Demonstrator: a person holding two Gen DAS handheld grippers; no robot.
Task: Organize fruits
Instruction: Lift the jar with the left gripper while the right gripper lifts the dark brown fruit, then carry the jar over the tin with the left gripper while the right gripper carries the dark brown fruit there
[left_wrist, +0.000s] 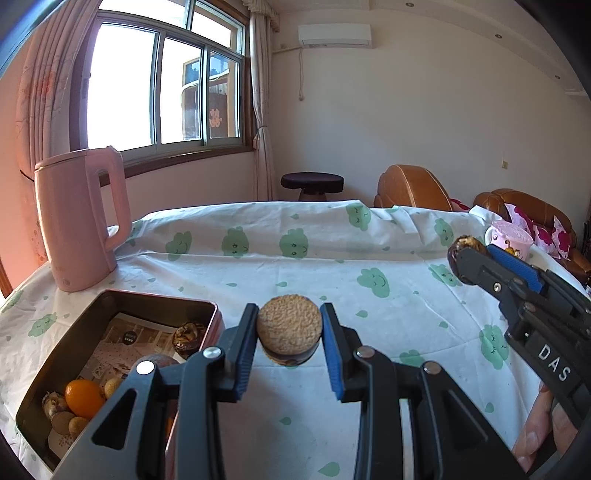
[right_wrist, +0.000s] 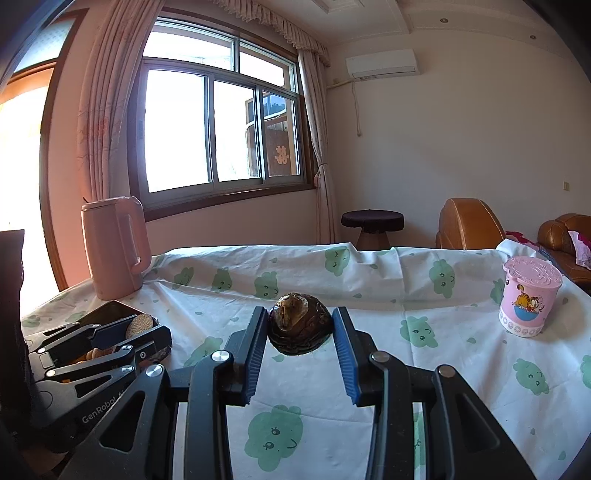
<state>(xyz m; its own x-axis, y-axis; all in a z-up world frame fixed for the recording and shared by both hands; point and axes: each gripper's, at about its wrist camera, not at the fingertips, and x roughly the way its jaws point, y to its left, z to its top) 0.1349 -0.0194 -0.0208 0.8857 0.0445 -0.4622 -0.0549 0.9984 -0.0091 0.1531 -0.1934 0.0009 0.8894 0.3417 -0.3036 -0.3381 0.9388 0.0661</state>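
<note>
In the tin (left_wrist: 212, 306) several fruits already lie; left gripper (left_wrist: 289, 329) clamps a tan round fruit (left_wrist: 289, 325), right gripper (right_wrist: 300, 325) pinches a dark one (right_wrist: 299, 325), both still to deposit.

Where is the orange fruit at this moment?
In the left wrist view, the orange fruit lies in the near left corner of the metal tin, among small pale round fruits, left of the left claw.
</note>
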